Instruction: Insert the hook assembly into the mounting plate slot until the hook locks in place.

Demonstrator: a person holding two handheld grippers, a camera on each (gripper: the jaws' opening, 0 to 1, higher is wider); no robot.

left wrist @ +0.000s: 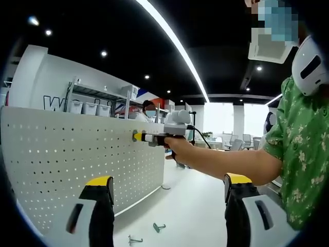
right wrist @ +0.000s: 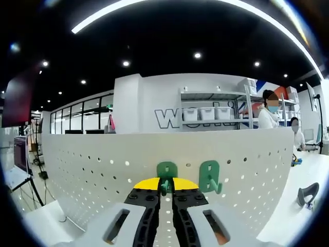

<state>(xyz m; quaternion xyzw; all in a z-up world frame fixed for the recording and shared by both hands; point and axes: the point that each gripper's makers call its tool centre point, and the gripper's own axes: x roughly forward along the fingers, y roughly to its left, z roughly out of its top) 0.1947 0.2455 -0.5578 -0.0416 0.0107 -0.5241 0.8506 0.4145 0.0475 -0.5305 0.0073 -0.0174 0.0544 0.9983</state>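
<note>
The white pegboard mounting plate (left wrist: 77, 159) stands upright on the table and spans the right gripper view (right wrist: 92, 164). My right gripper (right wrist: 165, 191) is shut on a green hook (right wrist: 166, 172), whose back plate is pressed against the pegboard. A second green hook (right wrist: 210, 177) hangs on the board just to its right. In the left gripper view, the right gripper (left wrist: 136, 136) comes in from the right in a person's hand (left wrist: 177, 148), its yellow tip against the board's upper part. My left gripper (left wrist: 169, 206) hangs open low in front of the board, with nothing between its jaws.
Two loose metal hooks (left wrist: 159, 226) (left wrist: 134, 239) lie on the white table near the board's foot. A dark tool (right wrist: 307, 195) rests on the table at the right. Shelves with white bins (right wrist: 208, 113) and people (right wrist: 268, 110) stand behind the board.
</note>
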